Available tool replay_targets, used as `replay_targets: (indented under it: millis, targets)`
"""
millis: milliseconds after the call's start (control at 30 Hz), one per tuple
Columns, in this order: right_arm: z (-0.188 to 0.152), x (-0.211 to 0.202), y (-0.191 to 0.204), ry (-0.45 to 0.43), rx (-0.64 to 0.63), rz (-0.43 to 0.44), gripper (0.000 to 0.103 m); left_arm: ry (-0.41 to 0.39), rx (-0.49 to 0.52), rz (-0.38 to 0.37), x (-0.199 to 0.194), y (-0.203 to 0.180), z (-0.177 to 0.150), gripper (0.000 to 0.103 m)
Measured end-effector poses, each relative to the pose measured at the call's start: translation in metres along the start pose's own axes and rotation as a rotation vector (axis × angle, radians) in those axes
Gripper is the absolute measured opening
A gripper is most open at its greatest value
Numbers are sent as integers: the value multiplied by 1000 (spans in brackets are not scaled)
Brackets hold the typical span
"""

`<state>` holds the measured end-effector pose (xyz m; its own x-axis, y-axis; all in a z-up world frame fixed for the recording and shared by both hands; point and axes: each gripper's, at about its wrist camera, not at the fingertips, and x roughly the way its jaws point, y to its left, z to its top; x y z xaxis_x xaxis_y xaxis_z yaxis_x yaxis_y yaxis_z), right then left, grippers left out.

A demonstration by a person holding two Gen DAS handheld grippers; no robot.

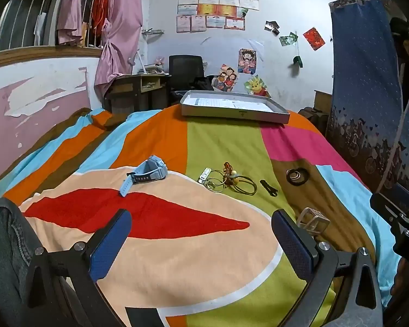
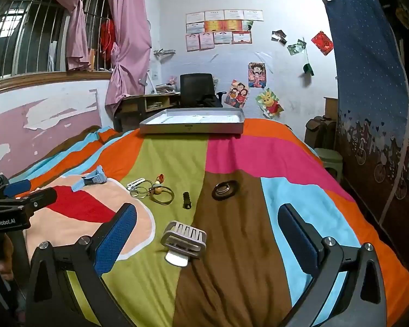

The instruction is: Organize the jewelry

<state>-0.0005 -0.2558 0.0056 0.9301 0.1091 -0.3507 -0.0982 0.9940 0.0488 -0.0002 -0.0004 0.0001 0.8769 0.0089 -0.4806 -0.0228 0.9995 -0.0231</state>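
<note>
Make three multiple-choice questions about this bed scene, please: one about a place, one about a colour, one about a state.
1. Where does the grey tray stand?
A. at the far end of the bed
B. on the desk
C. between the right gripper's fingers

2. What colour is the watch?
A. red
B. light blue
C. black

3. In what state is the right gripper?
A. shut on the watch
B. shut on nothing
C. open, holding nothing

Answers:
1 A: the tray rests on the blanket beyond all the jewelry.
2 B: its strap and case are pale blue.
3 C: its blue pads stand wide apart, above the beige hair clip.
</note>
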Motion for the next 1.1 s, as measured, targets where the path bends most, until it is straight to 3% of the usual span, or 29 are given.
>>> replay_targets:
  millis: [1100]
  targets:
    - [0, 0, 0, -1, 3, 0, 102, -3, 4, 2, 0, -3, 1, 103]
